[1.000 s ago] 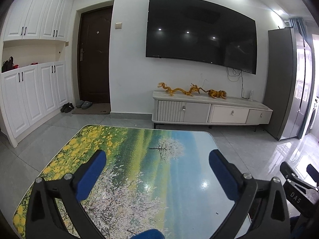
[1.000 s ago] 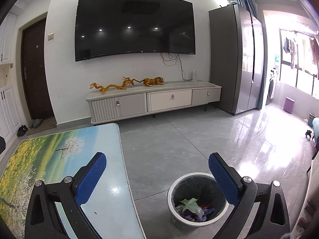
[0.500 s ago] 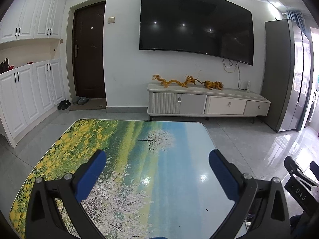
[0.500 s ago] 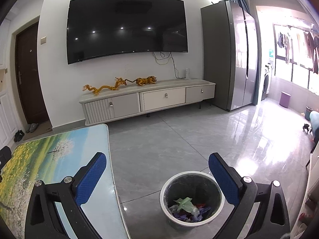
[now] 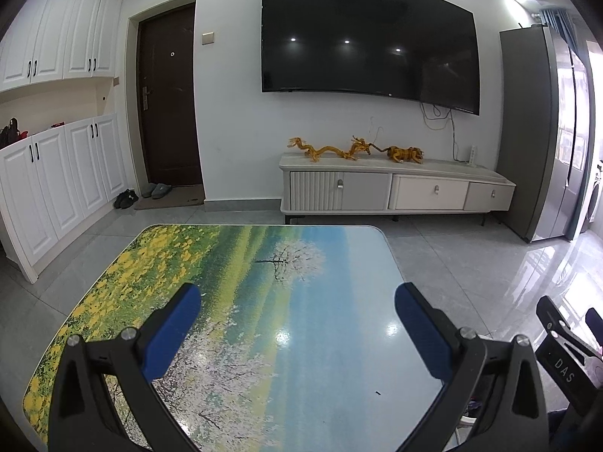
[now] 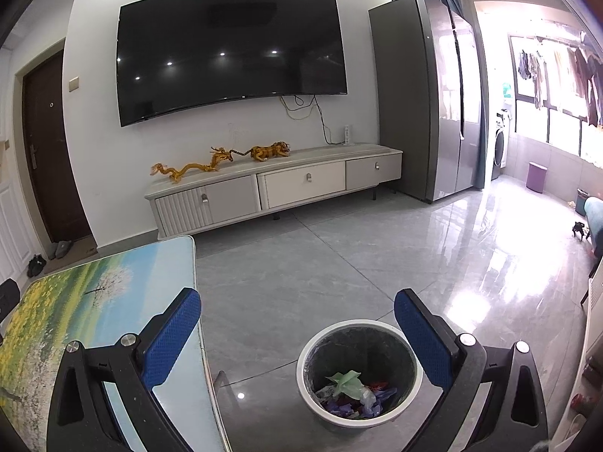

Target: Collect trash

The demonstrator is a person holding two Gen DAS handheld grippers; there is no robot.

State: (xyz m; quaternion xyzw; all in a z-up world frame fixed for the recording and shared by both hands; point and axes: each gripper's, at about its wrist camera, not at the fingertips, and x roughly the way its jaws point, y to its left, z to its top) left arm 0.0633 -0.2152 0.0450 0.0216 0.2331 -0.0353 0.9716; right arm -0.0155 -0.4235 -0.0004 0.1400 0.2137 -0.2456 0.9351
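Biggest thing here is the table (image 5: 264, 301) with the printed landscape top, and as far as either camera shows it's bare apart from a tiny dark speck (image 5: 378, 392) near its right edge, too small to say if that's trash or a mark. The left gripper (image 5: 297, 324) hangs over it with jaws spread wide, nothing between them.

Next down, the bin (image 6: 360, 373) sits on the floor just off the table's right side, below and in front of the right gripper (image 6: 297, 324), whose jaws are also wide and empty. So the right hand is clearly the nearer one to the bin. The trash (image 6: 352, 393) lies inside: a greenish crumpled piece on top of purple and red bits, all jumbled, no clear long axis.

Looks basically done. The table's near edge is cut off by the gripper bodies, so leftovers there can't be ruled out.
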